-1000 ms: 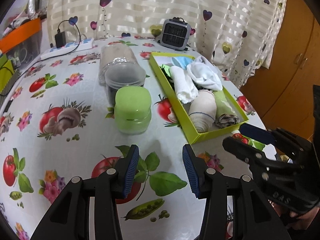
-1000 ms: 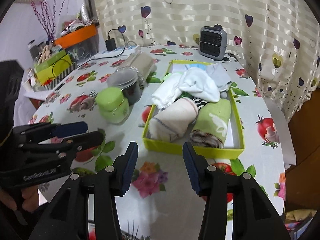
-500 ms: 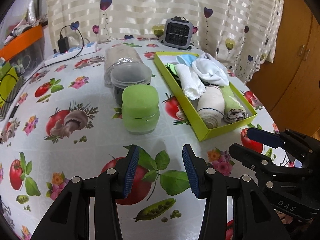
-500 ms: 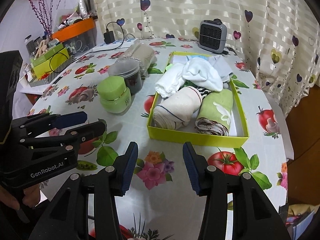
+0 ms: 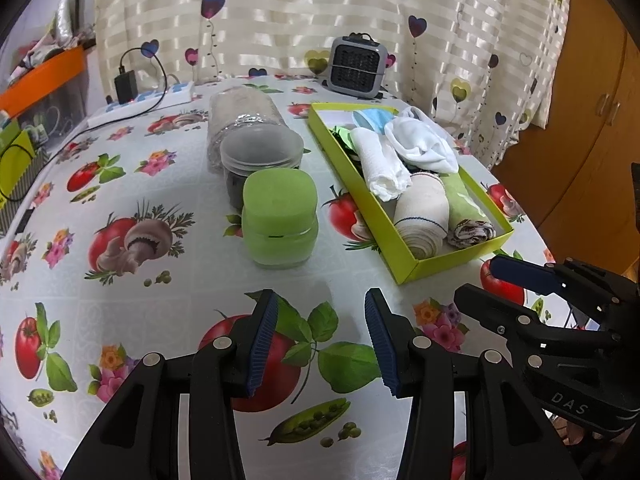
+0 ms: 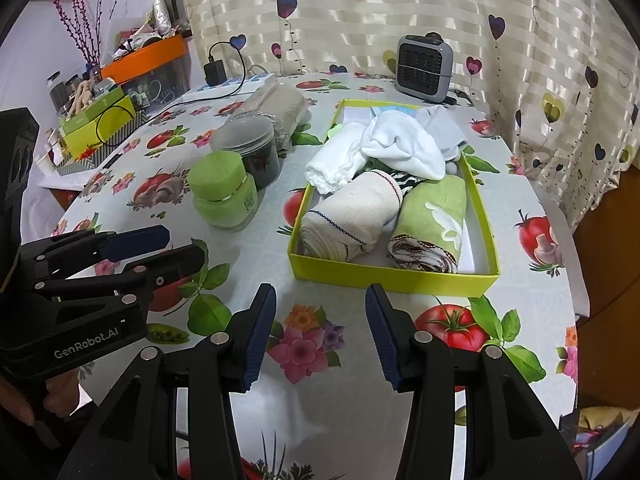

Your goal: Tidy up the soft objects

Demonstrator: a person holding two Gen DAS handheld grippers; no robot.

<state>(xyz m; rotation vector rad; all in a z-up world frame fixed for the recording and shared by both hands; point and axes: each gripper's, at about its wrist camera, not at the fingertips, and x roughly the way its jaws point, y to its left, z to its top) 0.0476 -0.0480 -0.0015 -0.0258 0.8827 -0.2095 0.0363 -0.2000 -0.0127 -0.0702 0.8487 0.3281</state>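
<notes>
Nearest the viewer, two hand-held grippers hover side by side over a round table covered in a cloth printed with tomatoes, mushrooms and flowers. The left gripper (image 5: 320,340) has its blue-padded jaws spread apart with nothing between them. The right gripper (image 6: 320,332) is likewise spread and empty, and it sits just in front of the near wall of a shallow yellow-green box (image 6: 394,276).

Inside the box, at its near end, a cream rolled cloth (image 6: 352,216) lies on the left, touching a green rolled towel (image 6: 436,220) on the right. Behind them lie a rolled white cloth (image 6: 334,162) and a loose white cloth (image 6: 400,148) heaped on top, with a blue item at the far end.

Left of the box stands a green jar (image 5: 280,216), a dark jar with a clear lid (image 5: 260,160) just behind it, and a clear wrapped bundle (image 5: 240,116) farther back. A small grey heater (image 6: 424,64) sits at the far edge by the curtain.

The loose white cloth looks like the untidy piece. To handle it well, the right gripper would probably come over the near rolls without nudging them, then pinch a thick fold rather than a thin edge.
</notes>
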